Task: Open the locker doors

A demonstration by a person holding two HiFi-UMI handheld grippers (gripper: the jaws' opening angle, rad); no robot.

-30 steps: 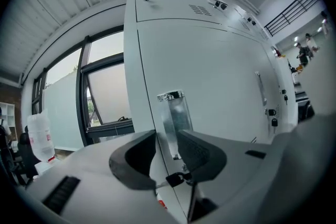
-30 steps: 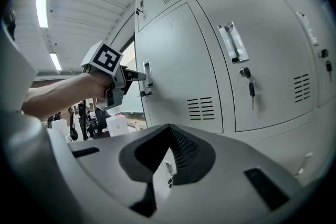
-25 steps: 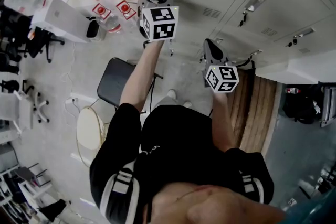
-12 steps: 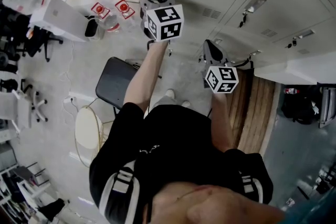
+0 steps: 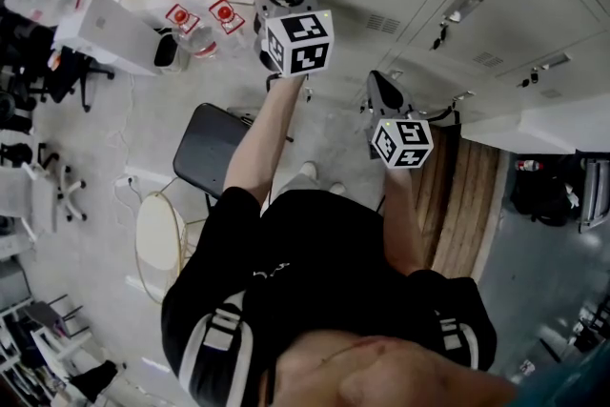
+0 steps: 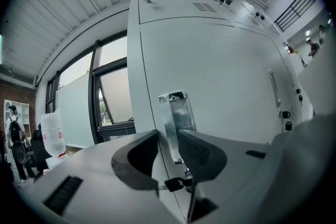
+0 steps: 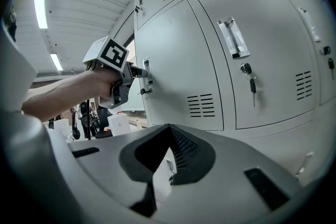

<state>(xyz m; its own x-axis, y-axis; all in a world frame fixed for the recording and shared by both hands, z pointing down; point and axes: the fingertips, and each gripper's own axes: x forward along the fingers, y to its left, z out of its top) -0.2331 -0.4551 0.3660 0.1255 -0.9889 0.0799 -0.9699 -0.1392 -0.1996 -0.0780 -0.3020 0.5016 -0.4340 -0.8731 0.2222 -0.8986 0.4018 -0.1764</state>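
Left gripper view looks straight at a pale grey locker door (image 6: 226,71) with a chrome handle (image 6: 173,113) standing upright near its edge. The left tongs (image 6: 169,147) have just been closing in on that handle. The metal strip fills the narrow gap between them, and a pad lies against each of its sides. Just below the handle a dark key (image 6: 173,184) sticks out of the lock. Past the door's edge from the handle there is a window (image 6: 113,107), and lower on that side a clear bottle (image 6: 52,134).

The right gripper view shows the right tongs (image 7: 169,131) pressed together at their tips with nothing pinched. They are well apart from the handle and lower than it, aimed at the foot of the lockers. From there the door reads as closed, flush with its frame. To the side of the handle away from the window, a neighbouring door (image 7: 273,50) carries its own pull and a hanging key (image 7: 252,84).

In the head view both forearms reach toward the lockers. The left arm ends at the handle and the right arm stops short of it, nearer the person. A black chair (image 5: 212,148) stands on the floor below the handle, and a white counter (image 5: 114,33) lies off to the window side of it.
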